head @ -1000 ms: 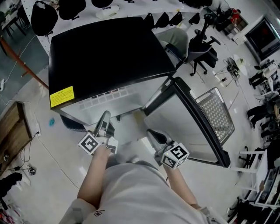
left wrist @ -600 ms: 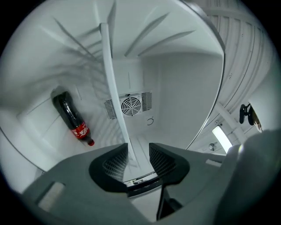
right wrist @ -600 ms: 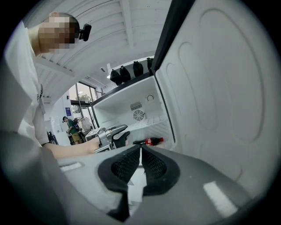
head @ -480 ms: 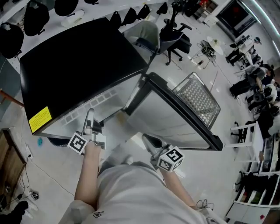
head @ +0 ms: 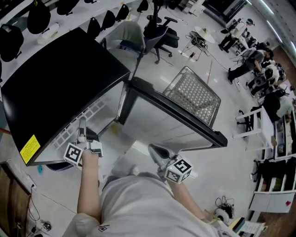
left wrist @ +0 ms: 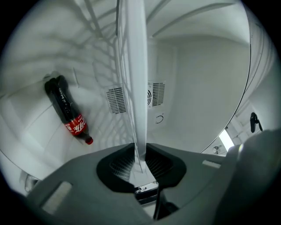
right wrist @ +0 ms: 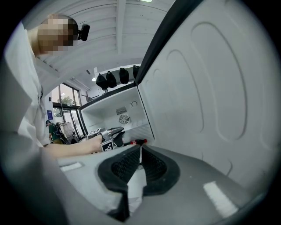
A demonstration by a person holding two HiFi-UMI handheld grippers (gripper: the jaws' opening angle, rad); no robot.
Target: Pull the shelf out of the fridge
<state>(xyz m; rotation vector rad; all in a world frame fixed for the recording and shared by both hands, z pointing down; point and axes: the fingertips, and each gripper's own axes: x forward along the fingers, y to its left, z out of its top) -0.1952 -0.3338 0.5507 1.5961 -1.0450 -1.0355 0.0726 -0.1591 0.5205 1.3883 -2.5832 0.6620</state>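
Note:
The black-topped fridge [head: 60,78] stands with its door [head: 175,115] swung wide open. My left gripper [head: 82,126] reaches into the fridge's opening. In the left gripper view it is rolled on its side, and the white wire shelf [left wrist: 134,88] runs edge-on straight into it. The left gripper [left wrist: 141,163] has just been closing and is shut on the shelf's front edge. My right gripper [head: 155,149] hangs in front of the door's inner side; in its own view the right gripper [right wrist: 140,151] is shut on nothing. That view also shows the left gripper [right wrist: 115,131] at the shelf.
A cola bottle [left wrist: 68,112] lies inside the fridge beside the shelf. A wire basket [head: 194,95] rests on the floor behind the open door. Office chairs [head: 159,30] and a table with dark bags [head: 41,14] stand beyond the fridge; shelving [head: 273,139] stands at the right.
The head view has swung, so the fridge sits further left and the room beyond shows more. Both grippers have shifted left and down in the picture. The door stays open.

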